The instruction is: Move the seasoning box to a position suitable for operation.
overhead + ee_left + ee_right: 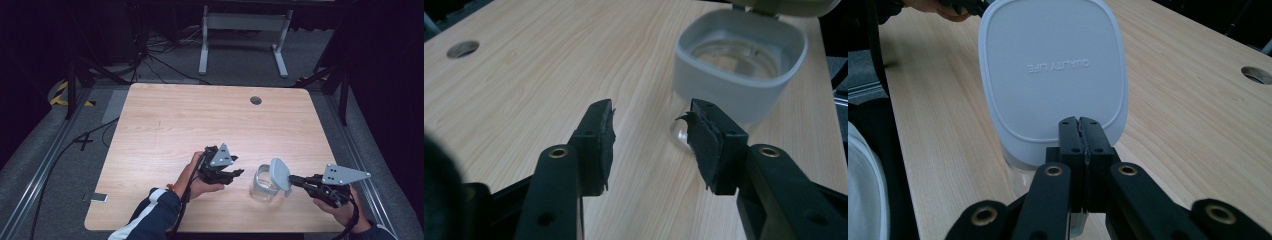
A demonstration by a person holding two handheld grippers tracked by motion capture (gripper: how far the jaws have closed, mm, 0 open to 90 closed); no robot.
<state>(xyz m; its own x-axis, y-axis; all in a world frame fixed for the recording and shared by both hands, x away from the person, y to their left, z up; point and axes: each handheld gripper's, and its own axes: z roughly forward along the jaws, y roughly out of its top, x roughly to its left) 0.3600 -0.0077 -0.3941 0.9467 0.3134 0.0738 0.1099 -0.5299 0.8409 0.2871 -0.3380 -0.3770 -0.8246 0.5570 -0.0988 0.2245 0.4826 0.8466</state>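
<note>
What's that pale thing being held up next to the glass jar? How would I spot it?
Start at the wooden table and look to its near right corner, where a clear glass jar with a grey collar stands. The lid is tilted up at the jar's right side, pinched at its edge by the right gripper. It is a pale grey rounded square, embossed "QUALITY LIFE".
</note>
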